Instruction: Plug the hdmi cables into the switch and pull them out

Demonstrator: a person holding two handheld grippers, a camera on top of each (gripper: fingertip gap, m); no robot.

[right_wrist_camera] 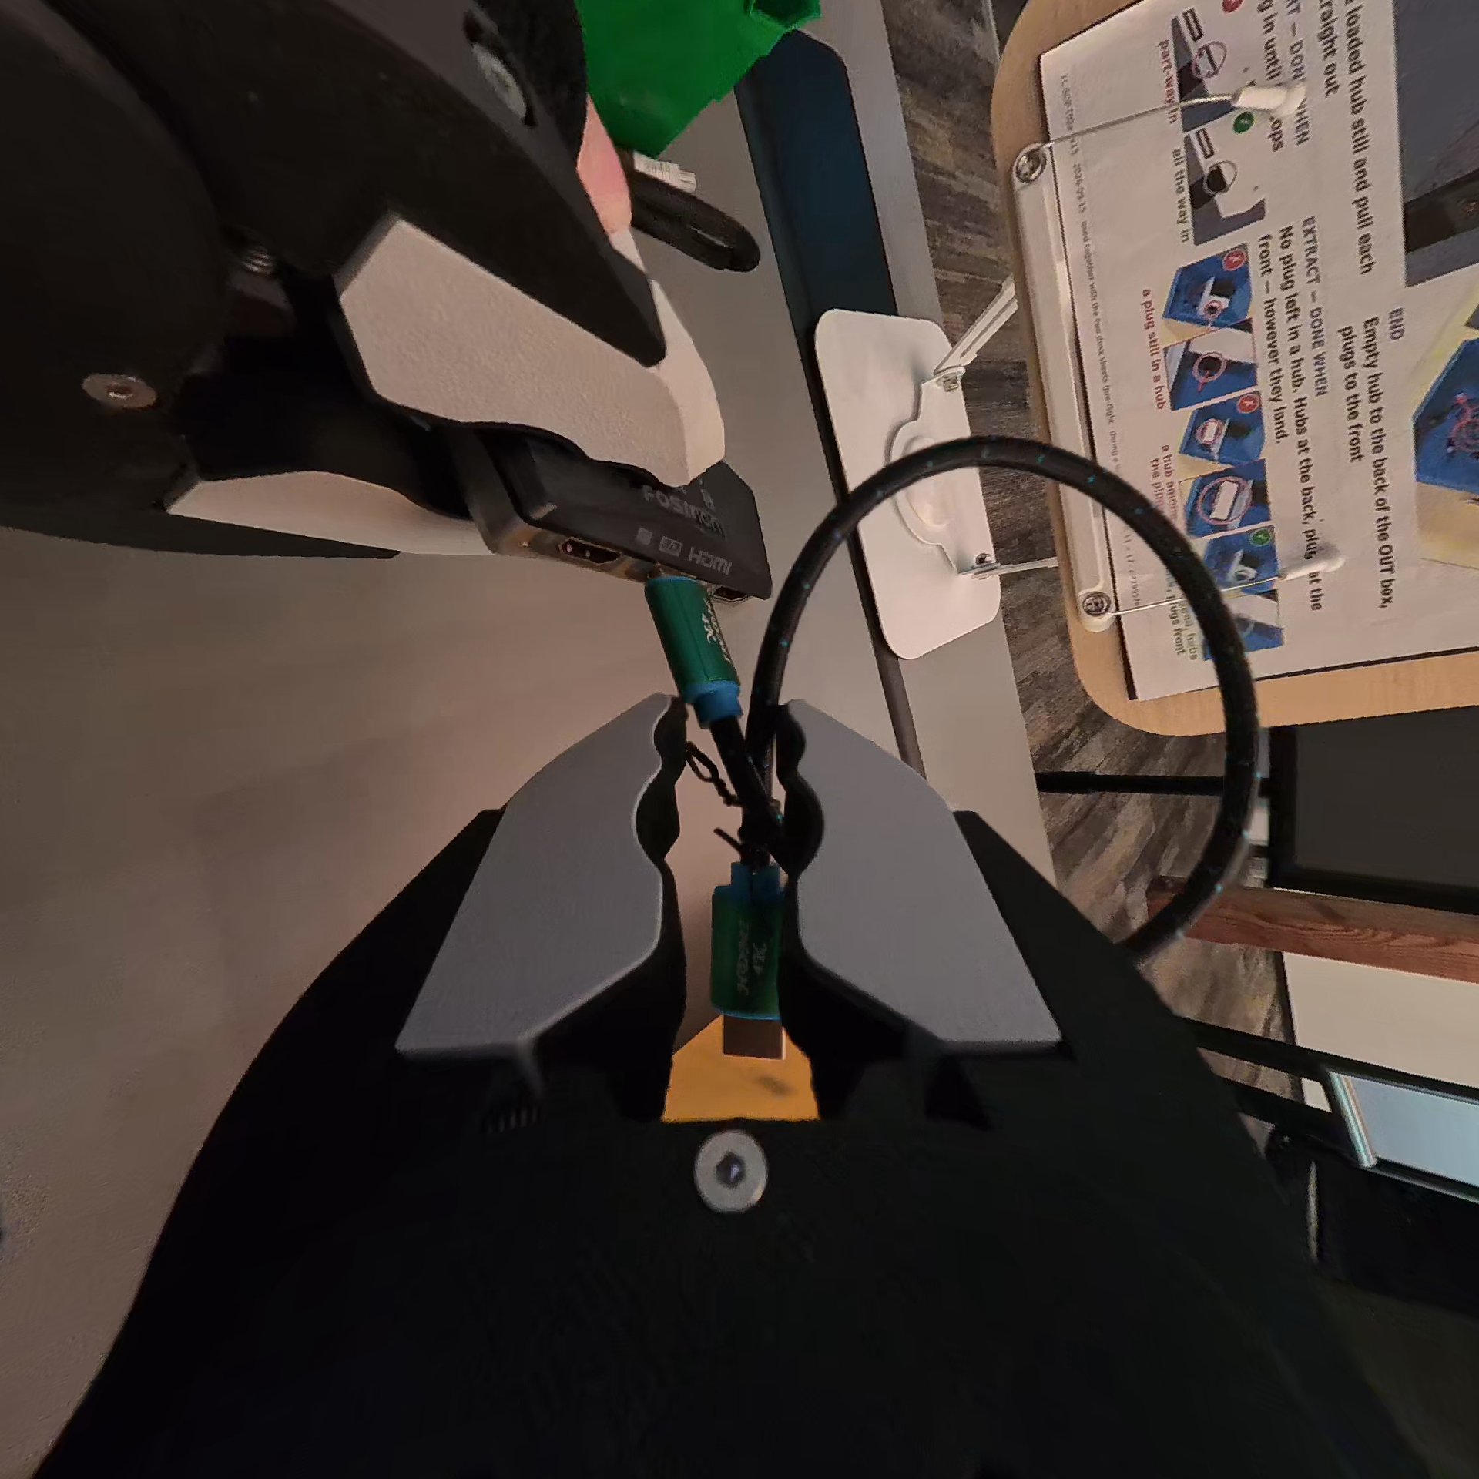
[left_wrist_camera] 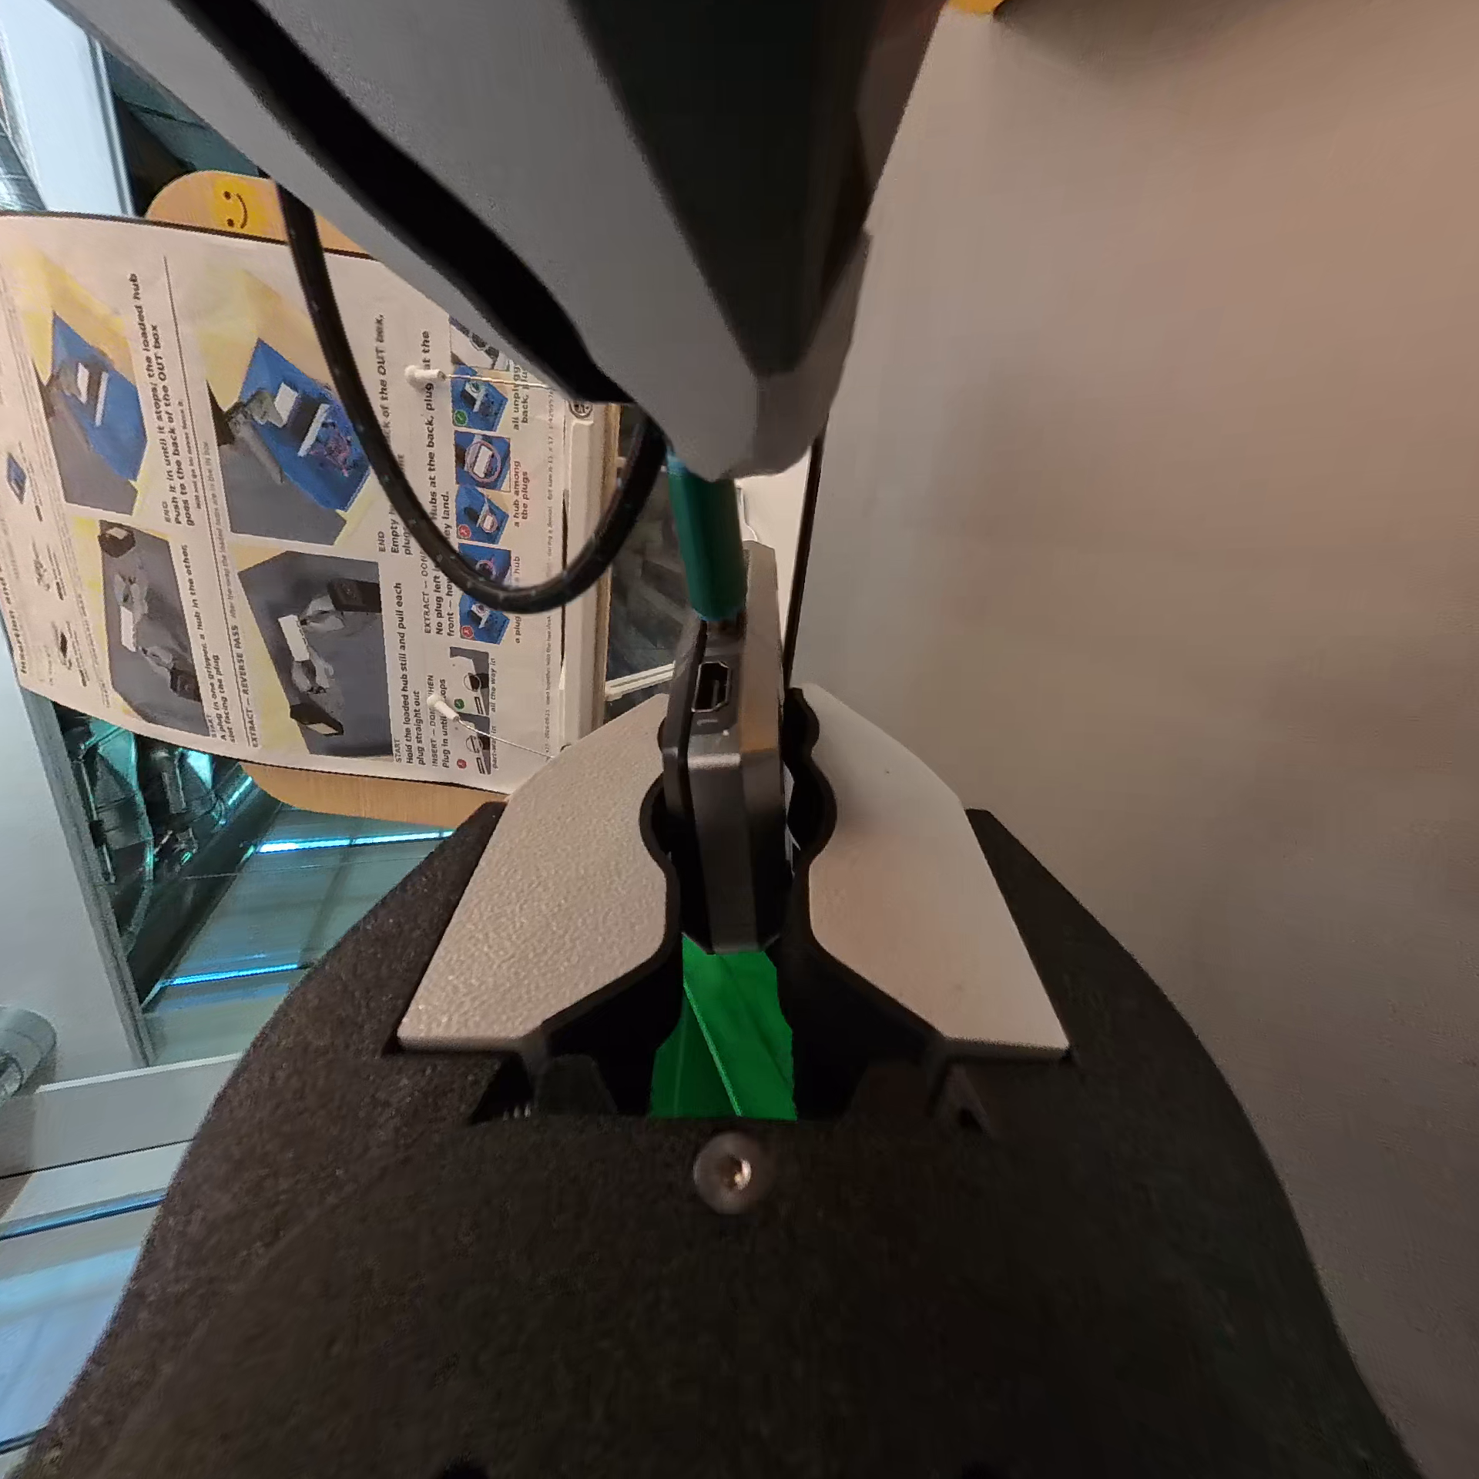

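My left gripper (left_wrist_camera: pixel 732 720) is shut on the black hdmi switch (left_wrist_camera: pixel 732 840) and holds it edge-on above the table. One port (left_wrist_camera: pixel 708 688) is empty. A green plug (left_wrist_camera: pixel 708 544) sits in the port beyond it, at a slight angle. In the right wrist view the switch (right_wrist_camera: pixel 640 520) shows in the left gripper (right_wrist_camera: pixel 592 480), with the green plug (right_wrist_camera: pixel 692 640) in it. My right gripper (right_wrist_camera: pixel 728 708) is shut on the black braided hdmi cable (right_wrist_camera: pixel 756 768) just behind that plug. The cable's other green plug (right_wrist_camera: pixel 748 952) lies loose between the fingers, and the cable loops off to the right (right_wrist_camera: pixel 1232 720).
The grey-beige table (right_wrist_camera: pixel 240 760) lies under both grippers. An instruction sheet on a wooden board (right_wrist_camera: pixel 1280 320) stands on a white base (right_wrist_camera: pixel 904 480) at the table's edge; it also shows in the left wrist view (left_wrist_camera: pixel 280 480). Another black cable (right_wrist_camera: pixel 696 224) lies farther off.
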